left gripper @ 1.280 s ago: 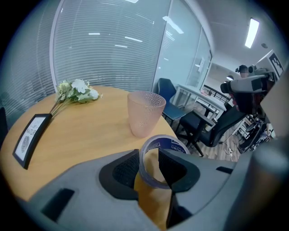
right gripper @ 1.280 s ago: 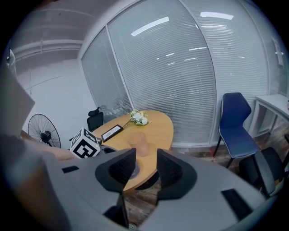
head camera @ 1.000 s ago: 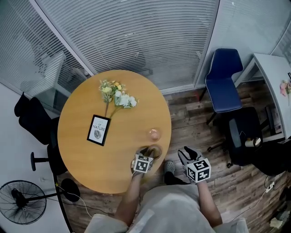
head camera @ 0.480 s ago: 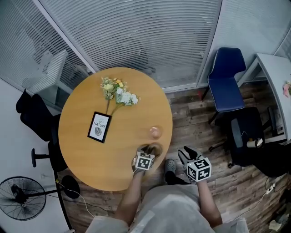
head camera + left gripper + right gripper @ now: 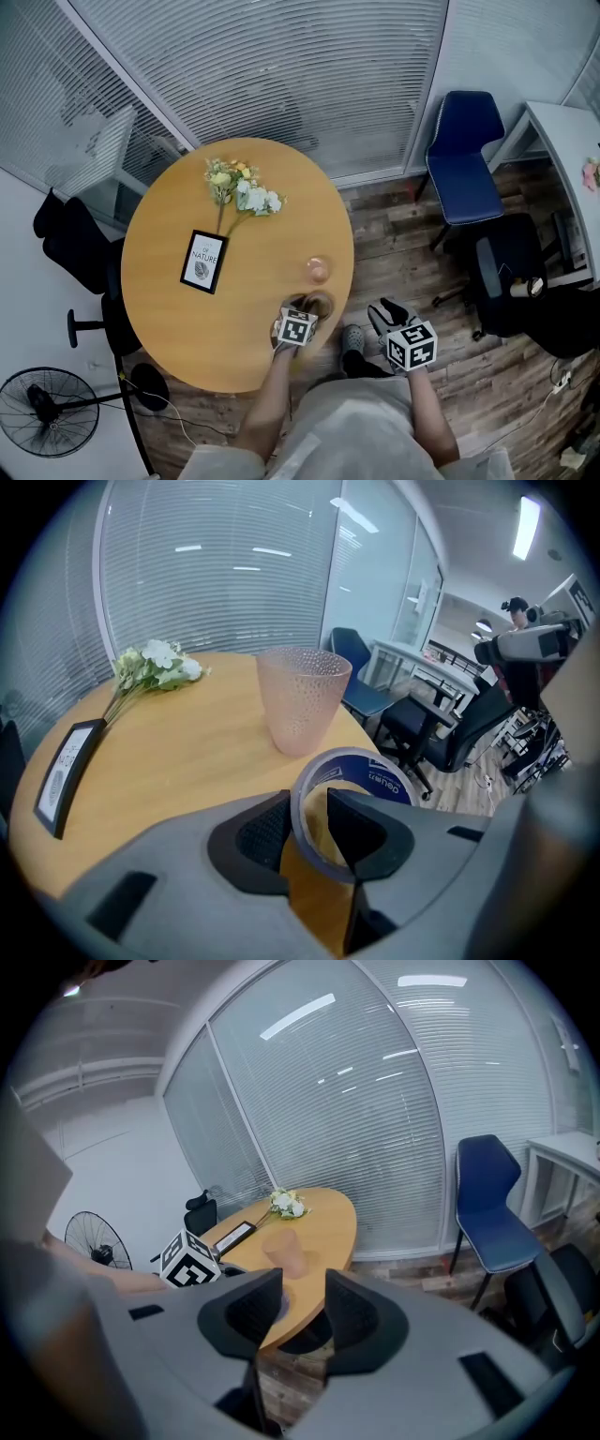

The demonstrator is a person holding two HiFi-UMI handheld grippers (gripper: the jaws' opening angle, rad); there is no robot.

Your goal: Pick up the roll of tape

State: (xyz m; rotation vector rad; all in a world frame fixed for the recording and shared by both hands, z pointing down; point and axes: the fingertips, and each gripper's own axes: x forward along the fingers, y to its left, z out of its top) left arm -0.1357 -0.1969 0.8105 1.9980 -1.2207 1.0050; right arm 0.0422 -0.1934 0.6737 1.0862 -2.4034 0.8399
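The roll of tape [image 5: 375, 775], grey with a blue inner label, lies on the round wooden table [image 5: 187, 319] near its front right edge, just in front of a pink glass cup [image 5: 300, 700]. My left gripper [image 5: 309, 822] points steeply down at it. Its jaws straddle the roll's near wall, one pad outside and one inside the ring, and they are closing with a sliver of gap still showing. In the head view the tape [image 5: 317, 305] peeks out ahead of the left gripper [image 5: 302, 316]. My right gripper [image 5: 389, 316] hangs open and empty off the table, over the floor.
A bunch of flowers [image 5: 242, 194] and a framed card [image 5: 203, 262] lie further back on the table. The cup [image 5: 318, 272] stands close behind the tape. A blue chair [image 5: 461, 159] and a black office chair [image 5: 511, 272] stand to the right, a fan [image 5: 42, 412] at lower left.
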